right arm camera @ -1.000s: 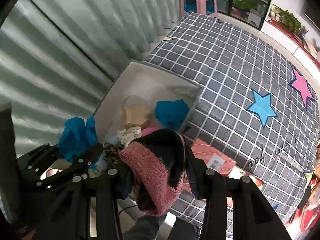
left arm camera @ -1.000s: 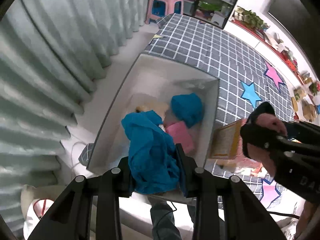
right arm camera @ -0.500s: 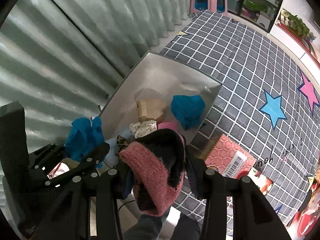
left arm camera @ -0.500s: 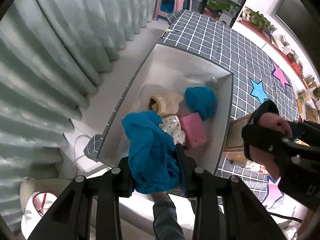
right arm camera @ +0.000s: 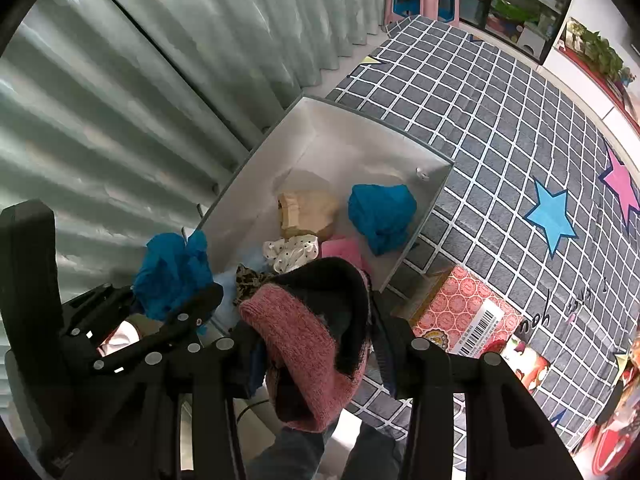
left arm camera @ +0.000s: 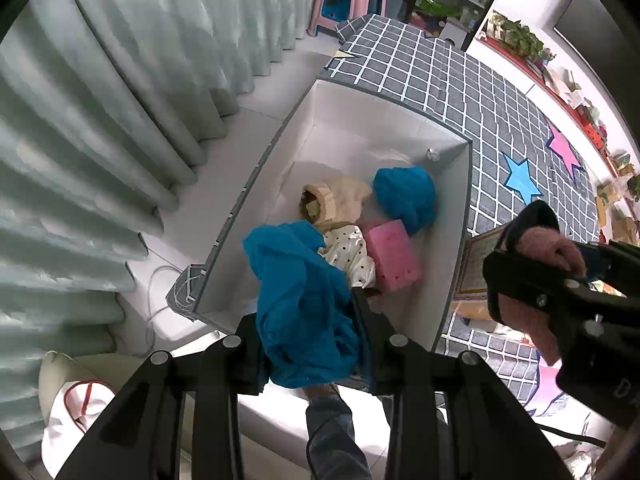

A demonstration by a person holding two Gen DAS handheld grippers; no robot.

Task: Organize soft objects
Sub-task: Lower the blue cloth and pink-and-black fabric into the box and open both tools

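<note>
Still clamped in the left gripper (left arm camera: 310, 322), the blue cloth (left arm camera: 300, 300) hangs over the near end of the white storage box (left arm camera: 456, 248), which sits farther into the left wrist view than a second ago, so more of its contents show: a beige knit piece (left arm camera: 336, 200), a blue bundle (left arm camera: 404, 196), a pink sponge block (left arm camera: 392, 254) and a dotted white cloth (left arm camera: 348, 252). Just right of the box, the right gripper (right arm camera: 316, 344) keeps its jaws pressed on the pink-and-black knit hat (right arm camera: 312, 344), above the grey checked mat (right arm camera: 480, 120).

left hand-held gripper (left arm camera: 310, 328): black, silver screws | right hand-held gripper (right arm camera: 316, 344): black, silver screws | blue jeans (left arm camera: 332, 436)
</note>
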